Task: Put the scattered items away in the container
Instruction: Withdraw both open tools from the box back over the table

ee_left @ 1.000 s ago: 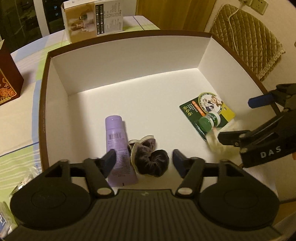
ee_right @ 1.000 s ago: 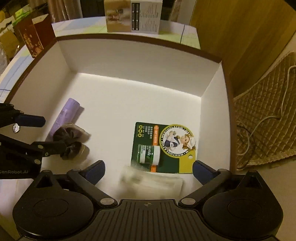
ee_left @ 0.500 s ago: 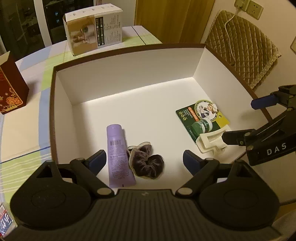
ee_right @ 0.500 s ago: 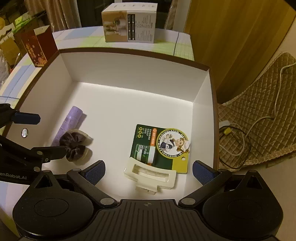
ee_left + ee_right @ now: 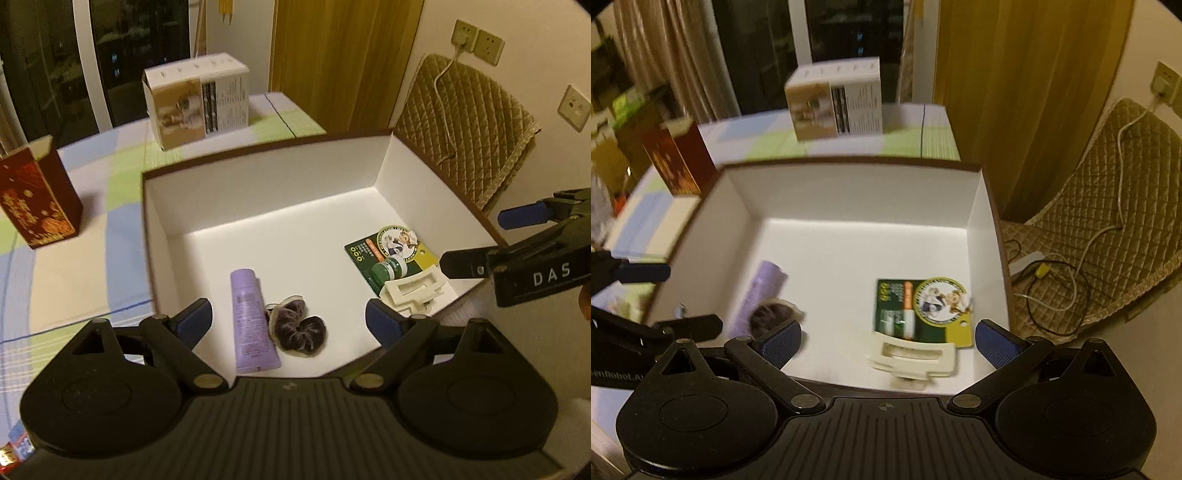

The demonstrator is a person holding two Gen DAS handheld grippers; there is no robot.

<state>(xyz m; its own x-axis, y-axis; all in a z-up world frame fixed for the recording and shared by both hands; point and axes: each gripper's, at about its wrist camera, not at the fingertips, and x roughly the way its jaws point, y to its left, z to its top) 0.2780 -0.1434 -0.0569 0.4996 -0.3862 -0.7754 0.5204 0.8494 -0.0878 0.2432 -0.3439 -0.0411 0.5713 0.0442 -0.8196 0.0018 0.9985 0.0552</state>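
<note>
Lilac tube (image 5: 252, 320) lies in the box (image 5: 266, 173), cap toward its far wall; both grippers (image 5: 286, 320) (image 5: 888, 341) spread, empty.

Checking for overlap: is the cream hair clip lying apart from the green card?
No, the cream hair clip rests on the green card's near edge.

Warm, dim indoor light. Dark window (image 5: 110, 62) at 11 o'clock; wooden door (image 5: 343, 62) at 12; quilted chair cover (image 5: 465, 129) and wall sockets (image 5: 478, 42) at 2. Checked tablecloth (image 5: 74, 266) at 9.
</note>
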